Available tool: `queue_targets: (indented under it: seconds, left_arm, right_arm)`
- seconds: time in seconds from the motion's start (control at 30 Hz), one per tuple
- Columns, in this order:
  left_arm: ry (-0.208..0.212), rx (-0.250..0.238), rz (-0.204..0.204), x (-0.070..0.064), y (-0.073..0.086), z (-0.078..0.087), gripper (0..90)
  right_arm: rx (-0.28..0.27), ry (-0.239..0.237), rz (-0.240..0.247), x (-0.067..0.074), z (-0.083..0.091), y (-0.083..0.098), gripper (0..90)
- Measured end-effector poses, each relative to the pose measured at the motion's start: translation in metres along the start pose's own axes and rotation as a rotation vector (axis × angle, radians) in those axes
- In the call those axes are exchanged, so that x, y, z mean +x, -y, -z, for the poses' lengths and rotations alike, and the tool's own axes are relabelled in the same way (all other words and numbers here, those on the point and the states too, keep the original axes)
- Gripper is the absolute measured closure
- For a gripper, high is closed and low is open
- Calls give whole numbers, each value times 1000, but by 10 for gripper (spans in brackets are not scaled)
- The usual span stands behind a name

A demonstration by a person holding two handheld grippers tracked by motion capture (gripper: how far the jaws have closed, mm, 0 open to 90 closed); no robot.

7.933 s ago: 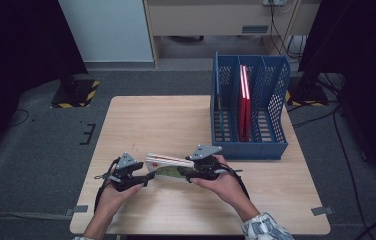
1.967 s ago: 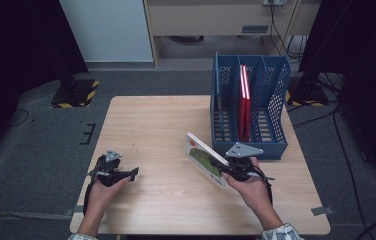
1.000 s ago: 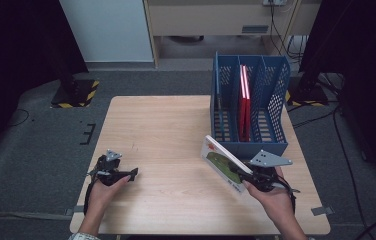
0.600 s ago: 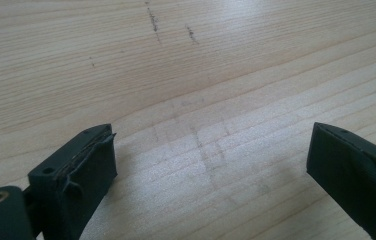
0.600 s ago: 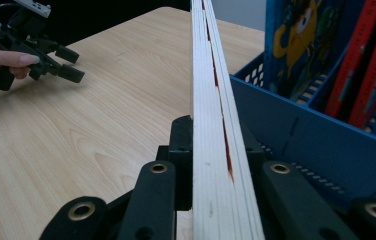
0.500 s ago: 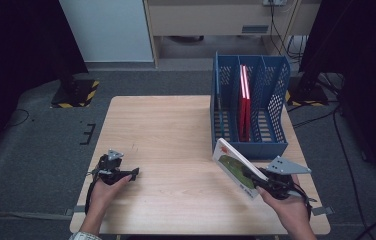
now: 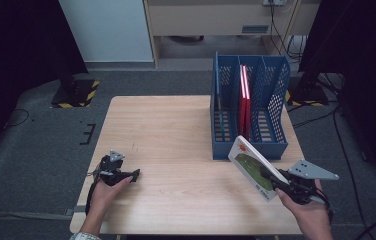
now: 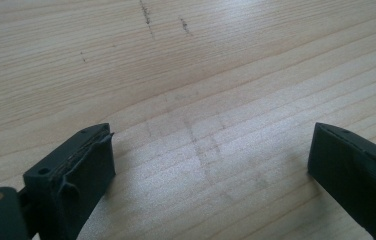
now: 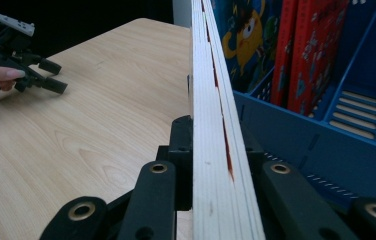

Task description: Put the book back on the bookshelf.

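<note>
Book (image 7: 252,167), clamped in right gripper (image 7: 276,181) jaws, has apparently shifted right toward rack (image 7: 248,112); left gripper (image 7: 135,174) jaws open.

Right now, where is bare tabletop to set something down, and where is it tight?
Free: the wide wood stretch of the table between the left gripper and the blue file rack, from far edge to near edge. Tight: the right side, where the book clamped in the right gripper hangs tilted just before the rack's front wall.

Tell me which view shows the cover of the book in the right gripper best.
The high view: the book is tilted there, its white and green cover facing up in front of the blue file rack. The right gripper view looks along the page edges, clamped between the fingers, so the cover is hidden.
</note>
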State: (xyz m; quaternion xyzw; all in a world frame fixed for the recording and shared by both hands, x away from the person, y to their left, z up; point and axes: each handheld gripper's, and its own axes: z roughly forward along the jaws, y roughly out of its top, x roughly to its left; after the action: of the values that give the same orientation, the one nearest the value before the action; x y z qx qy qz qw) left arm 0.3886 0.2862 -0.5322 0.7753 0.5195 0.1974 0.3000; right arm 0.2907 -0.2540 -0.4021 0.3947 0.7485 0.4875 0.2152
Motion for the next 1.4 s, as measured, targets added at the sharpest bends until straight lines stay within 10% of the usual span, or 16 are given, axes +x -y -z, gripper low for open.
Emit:
queue_targets:
  seconds: [1.4]
  left_arm:
    - [-3, -4, -5, -1, 1, 0, 36]
  right_arm:
    - [4, 229, -85, -76, -21, -66, 763]
